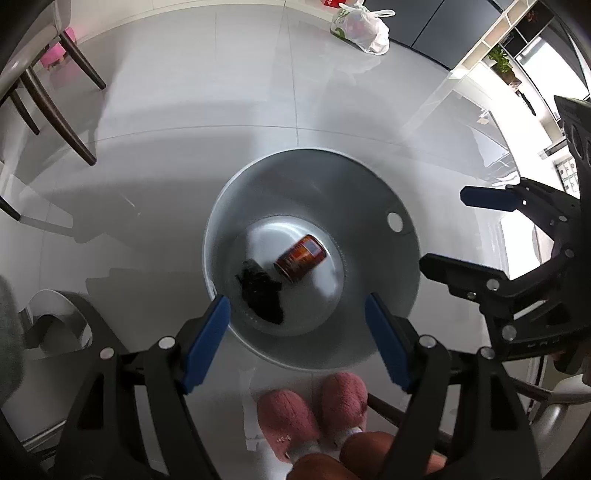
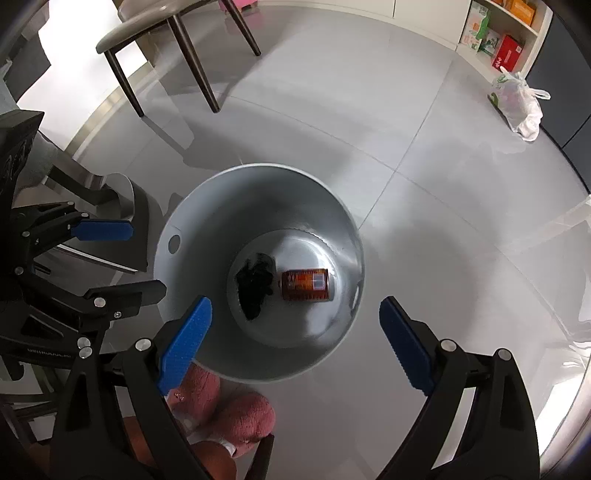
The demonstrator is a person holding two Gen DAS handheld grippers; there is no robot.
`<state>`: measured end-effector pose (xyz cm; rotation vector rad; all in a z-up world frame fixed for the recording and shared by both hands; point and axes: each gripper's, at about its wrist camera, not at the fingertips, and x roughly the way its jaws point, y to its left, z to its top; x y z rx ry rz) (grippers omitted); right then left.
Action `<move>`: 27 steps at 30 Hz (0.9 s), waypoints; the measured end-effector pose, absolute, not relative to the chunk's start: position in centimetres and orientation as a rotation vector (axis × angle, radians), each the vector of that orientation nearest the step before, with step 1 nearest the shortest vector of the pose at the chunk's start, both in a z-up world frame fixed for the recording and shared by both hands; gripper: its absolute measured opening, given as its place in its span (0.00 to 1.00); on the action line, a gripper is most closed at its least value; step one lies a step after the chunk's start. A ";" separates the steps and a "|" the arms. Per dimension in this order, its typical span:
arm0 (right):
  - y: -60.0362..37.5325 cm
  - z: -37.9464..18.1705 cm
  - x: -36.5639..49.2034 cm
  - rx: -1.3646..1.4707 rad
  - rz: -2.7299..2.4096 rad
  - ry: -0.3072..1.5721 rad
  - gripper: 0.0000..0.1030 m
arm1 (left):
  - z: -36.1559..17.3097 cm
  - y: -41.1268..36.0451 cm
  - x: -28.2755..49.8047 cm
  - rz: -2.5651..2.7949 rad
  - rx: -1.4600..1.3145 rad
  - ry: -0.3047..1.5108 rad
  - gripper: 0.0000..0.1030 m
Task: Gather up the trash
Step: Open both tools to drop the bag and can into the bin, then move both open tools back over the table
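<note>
Left tongs [image 1: 297,332]: blue pads [image 1: 207,343] spread wide, nothing between them, pointing steeply down over the near rim of the bin [image 1: 369,206]. Right tongs [image 2: 295,341]: jaws likewise wide and empty, over the same near rim.

Clearance: the bin mouth lies directly ahead of both tongs and is open all round. Beyond it the floor [image 1: 184,110] is bare tile. A chair [image 2: 147,33] stands well beyond the bin on the left tongs' side. A tied plastic bag [image 1: 364,29] lies far off beyond the bin. Pink slippers [image 1: 314,410] sit just below the tongs, against the bin's near wall.

Task items: a can [image 1: 301,258], dark red-brown with an orange and blue label, lies on its side on the bin bottom. A crumpled black item [image 1: 260,291] lies just beside it, toward the left tongs' left pad.

View differences: the left view shows the right tongs from the side at its right edge. The right view shows the left tongs [image 2: 140,258] at its left edge, and shelves with boxes [image 2: 495,33].
</note>
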<state>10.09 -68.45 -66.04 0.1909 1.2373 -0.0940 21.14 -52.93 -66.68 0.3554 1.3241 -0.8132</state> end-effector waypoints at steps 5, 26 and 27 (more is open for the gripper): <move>-68.9 -62.2 9.6 0.182 -0.117 1.235 0.86 | -62.8 -53.1 20.6 -0.821 0.345 1.319 0.73; -66.3 -29.9 6.6 0.119 -0.139 1.080 0.86 | -30.0 -50.9 17.7 -0.839 0.279 1.164 0.73; -65.9 -29.0 6.5 0.111 -0.129 1.073 0.86 | -28.4 -50.3 17.7 -0.827 0.274 1.149 0.73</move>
